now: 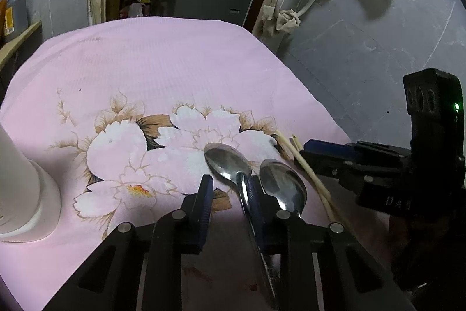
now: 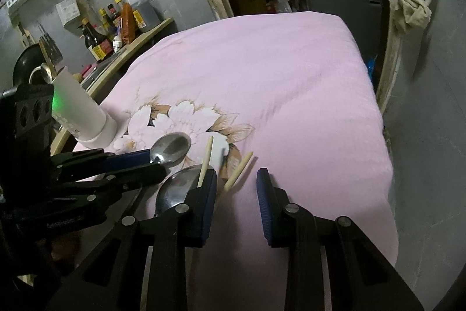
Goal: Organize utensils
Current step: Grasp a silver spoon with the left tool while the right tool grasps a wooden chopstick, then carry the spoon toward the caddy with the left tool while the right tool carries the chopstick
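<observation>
Two steel spoons lie on the pink floral cloth (image 1: 163,54). My left gripper (image 1: 228,191) is open, with the left spoon (image 1: 227,158) handle running along the inside of its right finger. The second spoon (image 1: 282,185) lies just right of that finger. Two wooden chopsticks (image 1: 303,162) lie to the right of the spoons. My right gripper (image 2: 237,182) is open above the cloth, with the chopsticks (image 2: 237,172) near its left finger. Both spoons show there too, one (image 2: 171,147) by the left gripper's tips, one (image 2: 177,188) nearer. A white utensil holder (image 2: 84,112) stands at the left.
The white holder (image 1: 20,182) stands at the cloth's left edge and has a spoon in it. A shelf of sauce bottles (image 2: 116,22) lies behind on the left. A grey tiled wall and a doorway are at the back. The cloth drops off at the right edge.
</observation>
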### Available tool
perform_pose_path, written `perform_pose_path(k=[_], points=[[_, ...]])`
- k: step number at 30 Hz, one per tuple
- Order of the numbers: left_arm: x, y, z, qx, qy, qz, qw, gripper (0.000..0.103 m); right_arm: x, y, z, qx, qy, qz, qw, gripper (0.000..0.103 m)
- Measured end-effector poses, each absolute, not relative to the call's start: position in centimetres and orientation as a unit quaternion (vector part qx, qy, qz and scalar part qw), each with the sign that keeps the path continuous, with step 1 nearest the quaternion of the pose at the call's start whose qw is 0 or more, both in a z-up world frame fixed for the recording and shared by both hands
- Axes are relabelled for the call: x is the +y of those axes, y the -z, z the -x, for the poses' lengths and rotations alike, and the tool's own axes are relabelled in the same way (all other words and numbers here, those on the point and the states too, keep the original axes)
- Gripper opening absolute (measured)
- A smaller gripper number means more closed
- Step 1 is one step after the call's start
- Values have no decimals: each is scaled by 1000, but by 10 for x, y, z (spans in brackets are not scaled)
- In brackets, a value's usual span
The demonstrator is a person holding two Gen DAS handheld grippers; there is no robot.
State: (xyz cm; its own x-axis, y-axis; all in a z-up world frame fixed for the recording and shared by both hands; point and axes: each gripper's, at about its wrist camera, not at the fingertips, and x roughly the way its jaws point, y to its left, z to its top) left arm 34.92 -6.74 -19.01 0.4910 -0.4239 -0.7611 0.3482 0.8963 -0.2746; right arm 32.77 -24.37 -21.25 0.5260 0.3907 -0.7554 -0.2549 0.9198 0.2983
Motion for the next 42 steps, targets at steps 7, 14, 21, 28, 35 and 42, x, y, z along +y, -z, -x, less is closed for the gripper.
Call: perform_pose_path(k=[7,14,21,28,35,42], points=[[-66,194,-353,454,231,51,859,23,-245,212,-337,464,-195,-104,858,24],[-66,195,-357,455,237,57,856,20,-245,218,-339,471,-204,-140,847,9],[-60,194,-354,461,230,83,853,4,-254,197,-327,426,-187,-169,869,7],[-37,161,-326,414,204,118,879,3,-252,155,-306,360,-161,-157,906,4],[-8,109,-300,355,180,126,909,3,-239,110,-287,316,-155,-154,923,4],[40,48,-281,299,167,146,928,3,-208,52,-268,246,-170,-165,940,4]])
